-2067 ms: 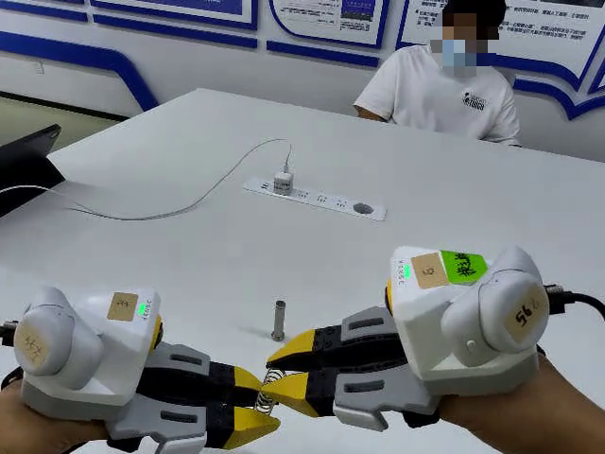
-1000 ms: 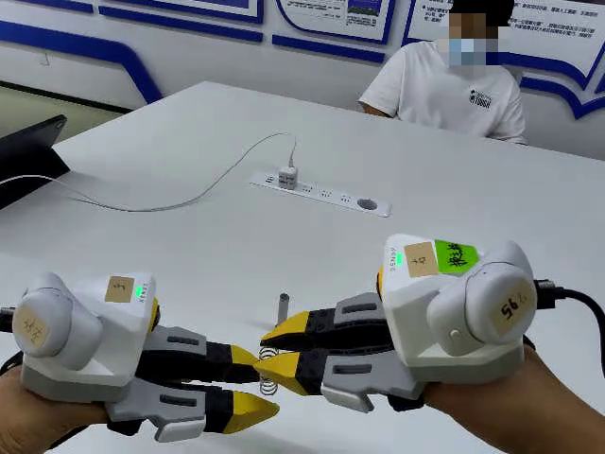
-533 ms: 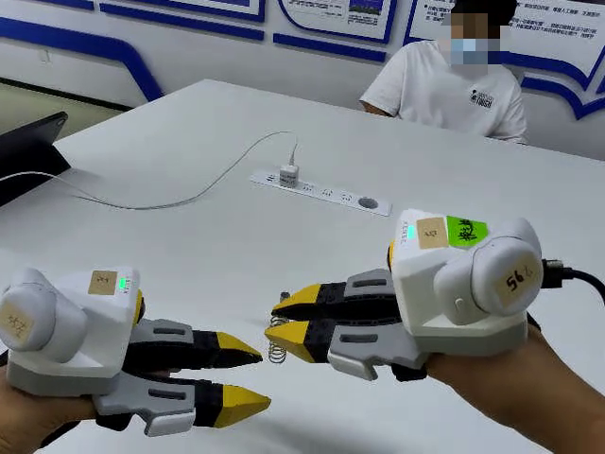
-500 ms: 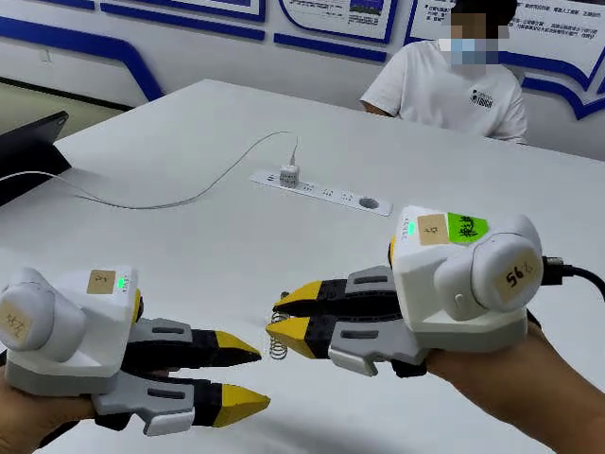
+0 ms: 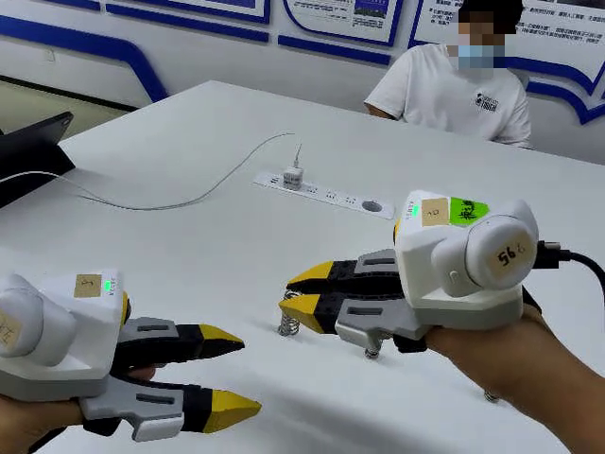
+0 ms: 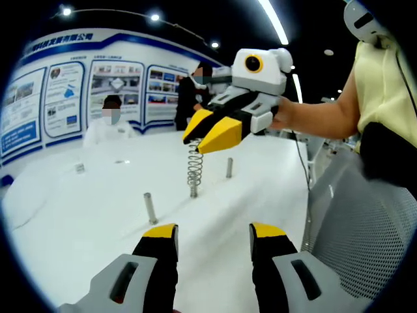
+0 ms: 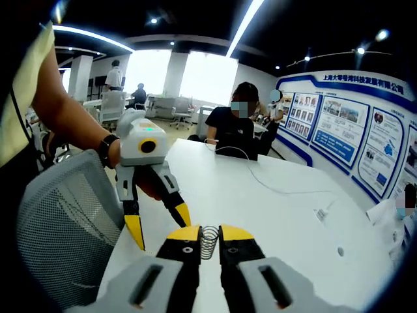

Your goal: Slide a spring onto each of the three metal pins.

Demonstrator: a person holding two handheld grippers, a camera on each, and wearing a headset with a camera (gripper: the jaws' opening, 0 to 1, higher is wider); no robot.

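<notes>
Standing upright on the table (image 5: 170, 255), the spring (image 6: 195, 163) is gripped at its top coils by the right gripper (image 6: 193, 145), whose jaws are closed on it. In the right gripper view the coils sit squeezed between the two yellow tips. The spring's lower end meets the table at a pin (image 6: 193, 192); it appears to sit around that pin, but the coils hide the pin's upper part, so this cannot be confirmed.

Two bare pins stand upright on either side: a near pin (image 6: 150, 208) and a far pin (image 6: 229, 167). Both are apart from the spring, with bare table around each.

The left gripper (image 5: 241, 374) is released, jaws spread and holding nothing. It hovers low and well apart from the spring. Open table lies between its tips and the spring.

Beyond the pins the table is bare up to a power strip (image 5: 326, 194), which lies well apart from the work. A person (image 5: 454, 85) sits at the far edge. In the left gripper view the table's near edge runs just beside the far pin, with a mesh chair (image 6: 365, 241) past it.
</notes>
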